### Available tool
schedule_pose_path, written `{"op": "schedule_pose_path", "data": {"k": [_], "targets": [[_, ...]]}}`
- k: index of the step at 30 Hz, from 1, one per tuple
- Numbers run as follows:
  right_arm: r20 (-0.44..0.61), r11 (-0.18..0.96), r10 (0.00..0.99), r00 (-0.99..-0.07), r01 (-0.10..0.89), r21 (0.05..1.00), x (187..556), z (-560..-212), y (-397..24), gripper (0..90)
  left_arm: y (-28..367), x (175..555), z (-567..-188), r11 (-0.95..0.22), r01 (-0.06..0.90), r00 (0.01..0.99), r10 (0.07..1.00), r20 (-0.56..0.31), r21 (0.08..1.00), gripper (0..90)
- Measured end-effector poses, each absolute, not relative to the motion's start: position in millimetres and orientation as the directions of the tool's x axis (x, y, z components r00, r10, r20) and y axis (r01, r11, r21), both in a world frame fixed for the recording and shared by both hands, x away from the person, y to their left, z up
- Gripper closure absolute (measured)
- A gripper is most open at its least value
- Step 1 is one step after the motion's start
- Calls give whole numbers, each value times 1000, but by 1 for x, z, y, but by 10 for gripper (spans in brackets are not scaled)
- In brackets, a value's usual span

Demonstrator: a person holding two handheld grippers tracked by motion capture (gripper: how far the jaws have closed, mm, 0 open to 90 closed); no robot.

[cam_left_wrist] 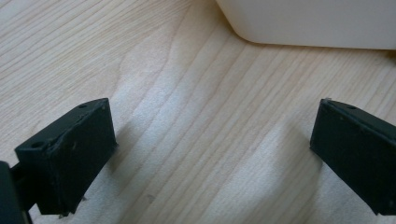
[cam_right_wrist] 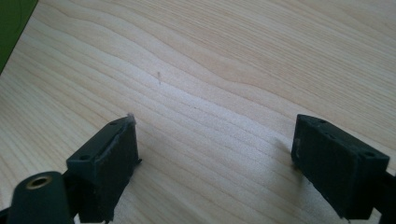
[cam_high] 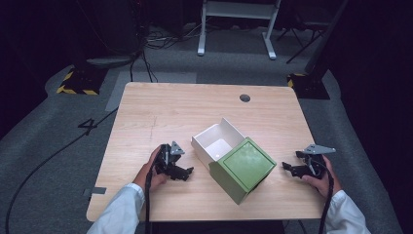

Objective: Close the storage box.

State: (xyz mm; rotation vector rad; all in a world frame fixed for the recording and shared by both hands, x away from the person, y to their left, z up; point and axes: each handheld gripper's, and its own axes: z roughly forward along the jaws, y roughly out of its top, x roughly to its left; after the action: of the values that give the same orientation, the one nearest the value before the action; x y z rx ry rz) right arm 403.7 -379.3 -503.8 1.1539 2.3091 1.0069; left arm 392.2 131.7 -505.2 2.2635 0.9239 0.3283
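Resting on the bench, both jaws apart: left hand-held gripper, right hand-held gripper, flanking green lid against white box.

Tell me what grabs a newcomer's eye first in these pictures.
The green lid stands out, leaning tilted against the open white box at the middle of the wooden table. On either side rests a handheld gripper, the left gripper and the right gripper, both open with bare wood between their jaws.

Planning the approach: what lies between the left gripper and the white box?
Bare wood: in the left gripper view, tabletop alone separates the open left gripper from the white box.
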Motion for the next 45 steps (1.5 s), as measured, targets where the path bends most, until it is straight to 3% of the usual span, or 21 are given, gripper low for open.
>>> {"op": "schedule_pose_path", "data": {"k": [9,13,16,17,20,25,31,45], "targets": [[-10,411,802,-598,538,736,404,-504,-379,146,142,397,-505,-556,505,748,663,-14,660,0],[-11,413,799,-601,536,737,405,-504,-379,145,147,398,-502,-565,490,748,663,12,663,43],[-12,411,803,-596,537,737,404,-504,-379,146,149,396,-496,-585,453,755,653,59,672,230],[-11,409,804,-594,539,737,404,-504,-379,146,147,395,-492,-588,441,747,659,86,678,155],[-11,408,804,-594,539,736,404,-504,-379,146,150,396,-484,-556,446,762,647,28,701,241],[-11,410,802,-597,538,737,404,-504,-379,146,162,398,-469,-464,438,756,653,-37,770,230],[-11,410,802,-597,538,737,404,-504,-379,146,165,400,-455,-420,436,713,701,-21,796,231],[-11,411,802,-597,537,737,404,-504,-379,145,148,418,-430,-408,368,716,698,26,836,246]]}}
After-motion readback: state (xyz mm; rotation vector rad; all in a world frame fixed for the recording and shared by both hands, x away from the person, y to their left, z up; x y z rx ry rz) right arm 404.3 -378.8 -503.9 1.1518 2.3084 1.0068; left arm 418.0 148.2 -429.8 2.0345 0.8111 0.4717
